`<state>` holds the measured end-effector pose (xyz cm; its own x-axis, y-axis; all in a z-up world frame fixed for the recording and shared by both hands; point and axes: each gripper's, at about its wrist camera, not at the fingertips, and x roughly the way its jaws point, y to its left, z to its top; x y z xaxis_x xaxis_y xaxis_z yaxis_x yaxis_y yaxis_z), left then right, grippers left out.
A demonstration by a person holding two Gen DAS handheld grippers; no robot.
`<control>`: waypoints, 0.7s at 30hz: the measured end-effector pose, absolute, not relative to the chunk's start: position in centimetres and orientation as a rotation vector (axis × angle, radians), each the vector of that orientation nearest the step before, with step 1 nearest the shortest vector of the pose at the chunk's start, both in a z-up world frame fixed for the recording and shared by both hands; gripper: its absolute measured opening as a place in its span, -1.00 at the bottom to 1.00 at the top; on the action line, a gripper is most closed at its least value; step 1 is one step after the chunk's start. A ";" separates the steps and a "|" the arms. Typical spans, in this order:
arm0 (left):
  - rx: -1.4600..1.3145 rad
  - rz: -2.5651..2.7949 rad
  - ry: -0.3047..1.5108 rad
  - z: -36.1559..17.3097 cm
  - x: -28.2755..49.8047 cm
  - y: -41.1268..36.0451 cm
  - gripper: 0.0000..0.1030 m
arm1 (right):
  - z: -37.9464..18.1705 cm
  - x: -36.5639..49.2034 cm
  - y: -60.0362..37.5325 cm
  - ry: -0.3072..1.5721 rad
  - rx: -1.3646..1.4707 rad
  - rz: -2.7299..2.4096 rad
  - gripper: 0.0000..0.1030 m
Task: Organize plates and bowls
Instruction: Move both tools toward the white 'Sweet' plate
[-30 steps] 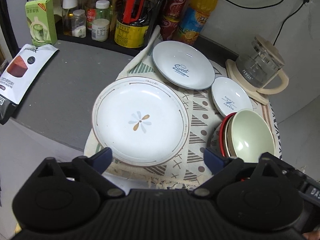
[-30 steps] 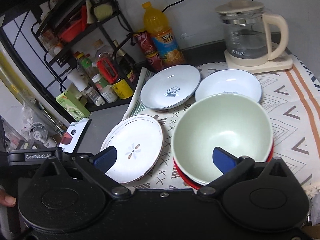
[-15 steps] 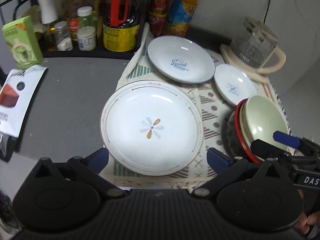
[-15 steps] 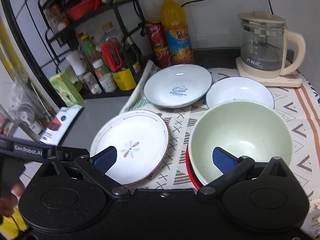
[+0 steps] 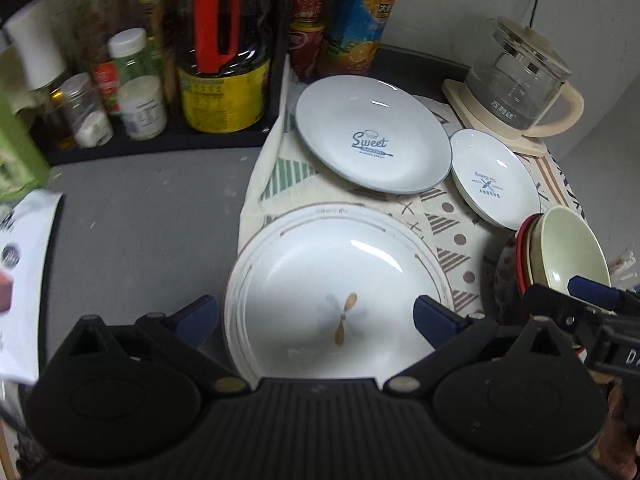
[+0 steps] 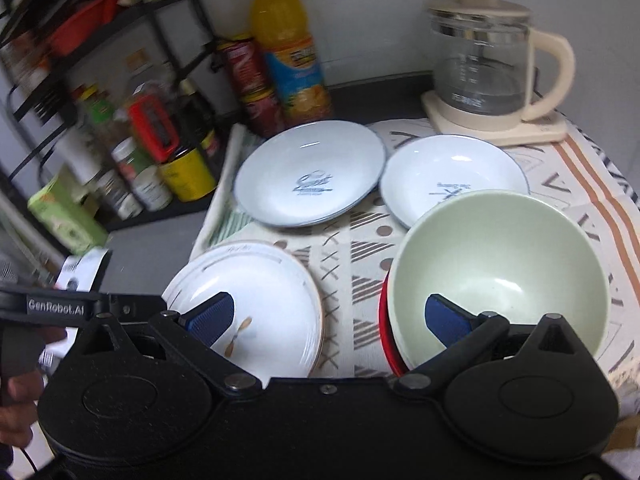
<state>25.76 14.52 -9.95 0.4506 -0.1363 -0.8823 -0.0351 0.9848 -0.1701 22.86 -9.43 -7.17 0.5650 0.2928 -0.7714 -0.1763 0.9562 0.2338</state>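
A large white flower plate (image 5: pixel 336 280) (image 6: pixel 256 304) lies at the near edge of a patterned cloth (image 5: pixel 452 240). Behind it sits a pale blue "Sweet" plate (image 5: pixel 372 136) (image 6: pixel 312 172), and to its right a small white dish (image 5: pixel 496 178) (image 6: pixel 448 176). A green bowl (image 5: pixel 572 248) (image 6: pixel 500 276) is nested in a red bowl (image 6: pixel 390 336) at the right. My left gripper (image 5: pixel 316 320) hovers open over the flower plate's near half. My right gripper (image 6: pixel 332 322) is open, one finger over the flower plate, the other over the green bowl.
A rack of bottles and jars (image 5: pixel 160 72) stands at the back left. An orange juice bottle (image 6: pixel 288 48) and red cans (image 6: pixel 248 84) stand by the wall. A glass kettle (image 6: pixel 488 64) sits at the back right. A green box (image 6: pixel 64 216) and a white packet (image 5: pixel 24 264) lie at left.
Both grippers have moved forward and lower toward the dishes; the flower plate and green bowl now sit closer beneath the open fingers. No dish has moved.
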 end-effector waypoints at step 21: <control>-0.228 -0.202 1.035 -11.5 35.6 15.7 0.81 | -7.9 27.4 -8.1 0.893 0.278 0.064 0.71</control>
<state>35.61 15.74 -11.49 0.4961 -0.2720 -0.8246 0.0579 0.9579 -0.2812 27.37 -8.05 -7.89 0.6281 0.1702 -0.7593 0.0603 0.9622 0.2656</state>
